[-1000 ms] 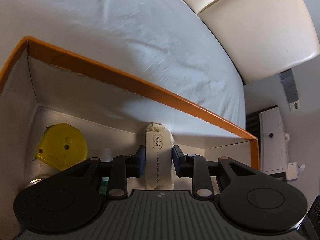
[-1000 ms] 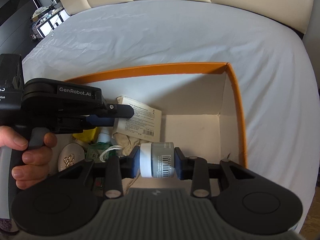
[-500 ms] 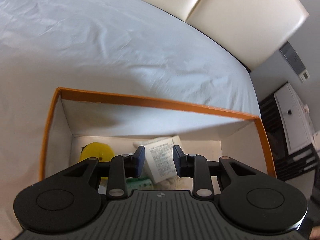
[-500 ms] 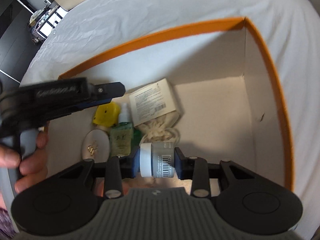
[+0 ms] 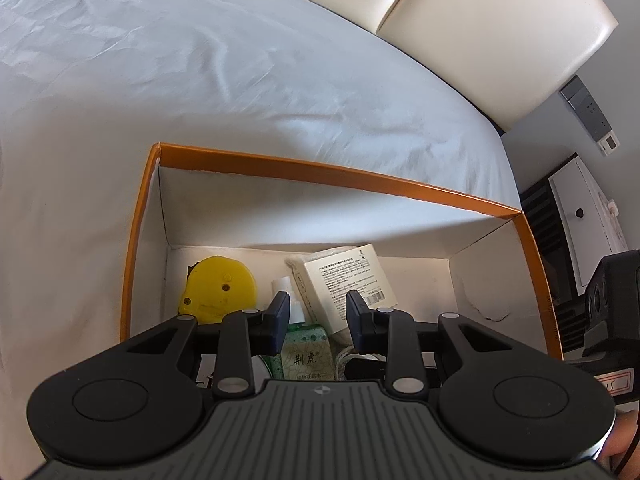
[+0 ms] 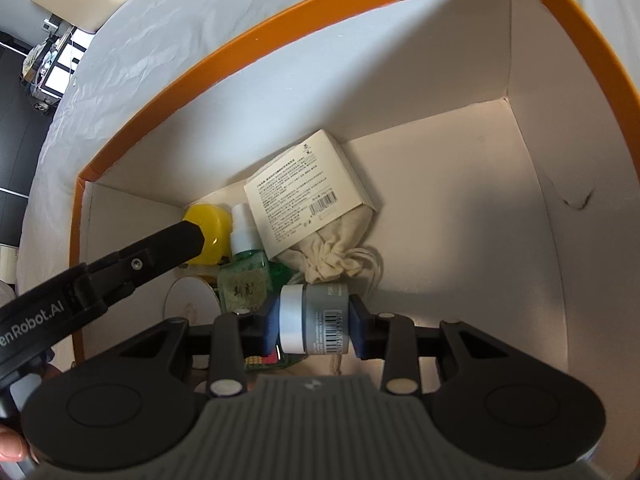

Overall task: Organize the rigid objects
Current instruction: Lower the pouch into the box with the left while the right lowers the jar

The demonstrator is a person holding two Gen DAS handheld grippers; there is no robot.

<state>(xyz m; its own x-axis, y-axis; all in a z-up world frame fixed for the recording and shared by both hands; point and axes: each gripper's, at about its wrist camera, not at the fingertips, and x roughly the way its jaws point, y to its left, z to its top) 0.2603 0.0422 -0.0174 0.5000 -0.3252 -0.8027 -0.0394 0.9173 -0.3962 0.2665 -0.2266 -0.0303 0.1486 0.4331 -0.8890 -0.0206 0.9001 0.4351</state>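
- Jar [image 6: 314,319], grey with a white lid, lies sideways between the pads of your right claw [image 6: 315,322], pinched tight, low inside the orange box [image 6: 280,26].
- Your left claw [image 5: 318,316] is partly open and holds nothing, up above the box.
- Under it sit a yellow tape measure [image 5: 218,289], a green bottle [image 5: 306,354] and a white carton [image 5: 346,280] on a cloth bag [image 6: 334,250].

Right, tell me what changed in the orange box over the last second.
The left claw let go of the white carton, which now lies on the cloth pouch, and backed up out of the orange box, jaws empty. The right claw dropped lower into the box, still clamping the grey jar. The yellow tape measure and green bottle stayed put.
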